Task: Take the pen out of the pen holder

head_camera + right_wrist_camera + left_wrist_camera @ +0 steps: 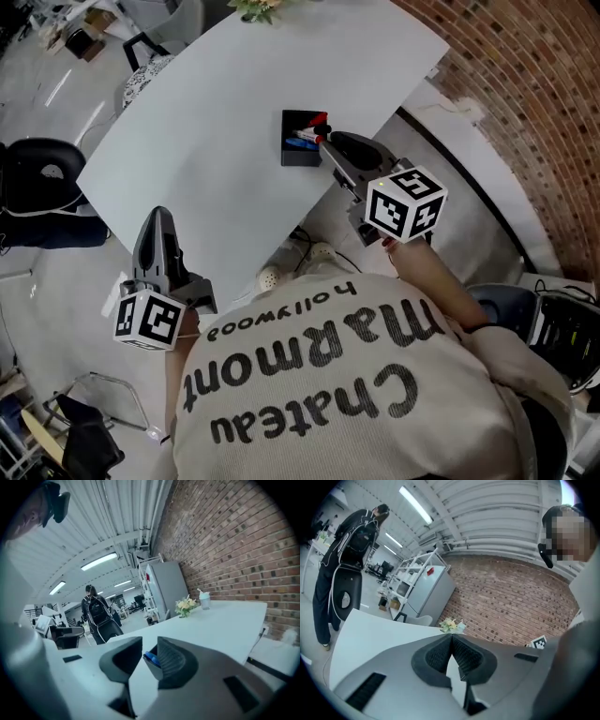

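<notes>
A black pen holder (298, 152) stands on the white table (216, 122) near its right edge, with a red-capped pen (318, 120) and a blue pen (302, 143) in it. My right gripper (325, 139) reaches it from the right, tips at the holder's rim. In the right gripper view the right gripper (149, 642) is open, and the blue pen's end (151, 658) shows in the gap close to the right-hand pad, not clamped. My left gripper (157, 216) hovers at the table's near-left edge, away from the holder; its jaws (451, 636) meet at the tips, holding nothing.
Flowers (186, 604) and a lidded cup (205, 600) stand at the table's far end. A brick wall (534, 84) runs along the right. A black chair (42, 173) stands left of the table. A person with a backpack (96, 613) stands in the room beyond.
</notes>
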`<state>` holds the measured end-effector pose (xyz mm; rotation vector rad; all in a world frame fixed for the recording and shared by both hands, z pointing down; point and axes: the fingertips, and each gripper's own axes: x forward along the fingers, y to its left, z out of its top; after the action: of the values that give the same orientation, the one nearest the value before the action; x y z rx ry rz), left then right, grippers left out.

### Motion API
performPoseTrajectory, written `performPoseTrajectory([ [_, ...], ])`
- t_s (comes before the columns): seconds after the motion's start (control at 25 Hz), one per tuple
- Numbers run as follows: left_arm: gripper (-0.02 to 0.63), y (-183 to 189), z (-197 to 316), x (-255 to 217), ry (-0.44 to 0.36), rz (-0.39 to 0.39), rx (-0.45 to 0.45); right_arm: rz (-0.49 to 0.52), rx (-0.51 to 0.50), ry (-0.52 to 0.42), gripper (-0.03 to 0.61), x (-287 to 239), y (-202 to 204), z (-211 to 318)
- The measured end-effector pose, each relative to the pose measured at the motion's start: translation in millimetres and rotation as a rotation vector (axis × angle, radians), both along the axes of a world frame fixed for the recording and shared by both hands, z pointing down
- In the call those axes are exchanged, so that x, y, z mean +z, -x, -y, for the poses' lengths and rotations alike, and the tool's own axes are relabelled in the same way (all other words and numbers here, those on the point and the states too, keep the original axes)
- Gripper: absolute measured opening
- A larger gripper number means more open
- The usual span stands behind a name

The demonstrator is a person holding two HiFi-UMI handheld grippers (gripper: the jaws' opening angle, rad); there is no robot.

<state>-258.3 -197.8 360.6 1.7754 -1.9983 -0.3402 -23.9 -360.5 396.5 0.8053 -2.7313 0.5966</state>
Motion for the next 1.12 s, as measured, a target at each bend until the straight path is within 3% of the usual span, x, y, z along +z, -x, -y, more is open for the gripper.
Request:
performPoseTrajectory([
  [0.56,0.000,-2.8,10.8,6.6,0.019,-0.007,-0.086,-0.083,-0.123,0.031,0.109,31.6,14.9,22.5],
  [1.12,0.000,2.4,12.3,10.1,0.029,-0.011,-0.083,-0.106,-0.136,0.097,0.121,50.9,20.2,22.4],
])
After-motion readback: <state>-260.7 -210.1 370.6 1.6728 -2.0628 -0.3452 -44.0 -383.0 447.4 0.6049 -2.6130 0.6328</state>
